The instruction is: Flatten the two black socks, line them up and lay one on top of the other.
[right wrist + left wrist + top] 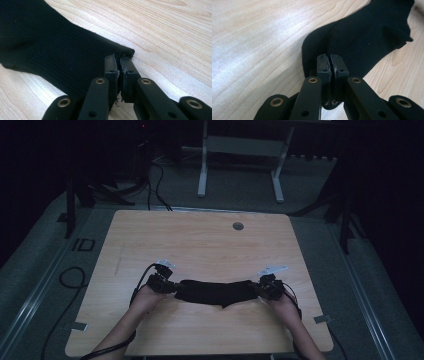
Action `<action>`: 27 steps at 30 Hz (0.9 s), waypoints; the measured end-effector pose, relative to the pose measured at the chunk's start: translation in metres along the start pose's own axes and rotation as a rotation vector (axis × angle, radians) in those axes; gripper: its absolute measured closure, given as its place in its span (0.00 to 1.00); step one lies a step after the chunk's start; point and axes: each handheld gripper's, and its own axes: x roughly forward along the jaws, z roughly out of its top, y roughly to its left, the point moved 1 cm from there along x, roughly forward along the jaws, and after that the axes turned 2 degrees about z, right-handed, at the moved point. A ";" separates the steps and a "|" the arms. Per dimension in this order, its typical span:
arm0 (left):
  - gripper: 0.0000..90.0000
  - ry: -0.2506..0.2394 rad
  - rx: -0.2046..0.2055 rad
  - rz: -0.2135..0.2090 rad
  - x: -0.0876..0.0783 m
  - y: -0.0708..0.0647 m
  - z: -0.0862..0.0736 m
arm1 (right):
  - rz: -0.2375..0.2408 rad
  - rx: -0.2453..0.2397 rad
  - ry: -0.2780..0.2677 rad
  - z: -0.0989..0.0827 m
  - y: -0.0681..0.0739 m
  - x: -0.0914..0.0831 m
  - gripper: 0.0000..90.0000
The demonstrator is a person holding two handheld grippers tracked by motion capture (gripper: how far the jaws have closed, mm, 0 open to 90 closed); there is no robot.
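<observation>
High view: a black sock (216, 292) lies stretched left to right on the near half of the wooden table (200, 240), between the left gripper (167, 286) and the right gripper (265, 288).

Left gripper view: the jaws are clamped on the sock's (367, 42) near end.

Right gripper view: the jaws pinch the sock's (45, 50) edge at its right corner.

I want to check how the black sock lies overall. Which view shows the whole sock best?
The high view: the sock shows end to end, stretched between the left tool and right tool. The left gripper view shows one end with the heel bulge; the right gripper view shows the ribbed other end.
</observation>
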 end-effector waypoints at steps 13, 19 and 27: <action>0.96 -0.014 -0.028 0.050 0.008 0.010 0.005 | 0.006 0.002 -0.003 -0.001 0.000 0.001 0.95; 0.73 -0.046 0.004 0.073 -0.001 0.006 0.007 | 0.015 -0.001 0.005 0.001 0.000 -0.001 0.81; 0.93 -0.189 0.038 0.101 -0.038 -0.009 0.008 | -0.005 -0.010 -0.076 0.008 0.002 -0.023 0.90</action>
